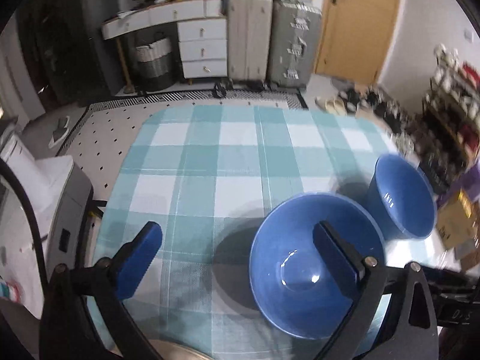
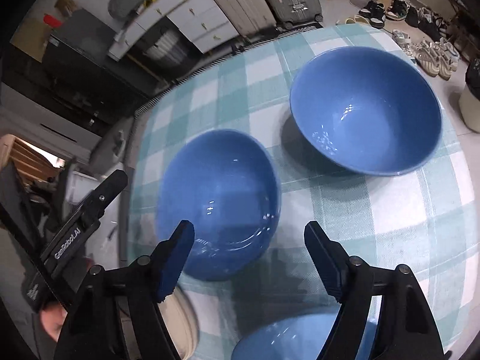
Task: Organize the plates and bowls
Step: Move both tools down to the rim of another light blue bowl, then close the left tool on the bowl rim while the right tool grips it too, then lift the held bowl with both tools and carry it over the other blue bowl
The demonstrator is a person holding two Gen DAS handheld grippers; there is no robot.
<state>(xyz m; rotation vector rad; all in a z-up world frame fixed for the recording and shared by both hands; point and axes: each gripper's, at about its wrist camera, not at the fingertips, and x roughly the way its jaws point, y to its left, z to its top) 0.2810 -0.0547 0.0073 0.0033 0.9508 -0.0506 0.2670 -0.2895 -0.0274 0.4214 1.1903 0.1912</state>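
Three blue bowls stand on a table with a teal checked cloth. In the left wrist view my left gripper is open; its right finger hangs over the inside of the near bowl, and a second bowl stands to the right. In the right wrist view my right gripper is open just above the near edge of the left bowl. A larger bowl stands beyond to the right. A third bowl shows below the gripper. The left gripper's body shows at the left.
A beige plate edge lies under the right gripper's left finger; it also shows in the left wrist view. Suitcases, drawers and a door stand beyond the table. Shoes lie on the floor at right.
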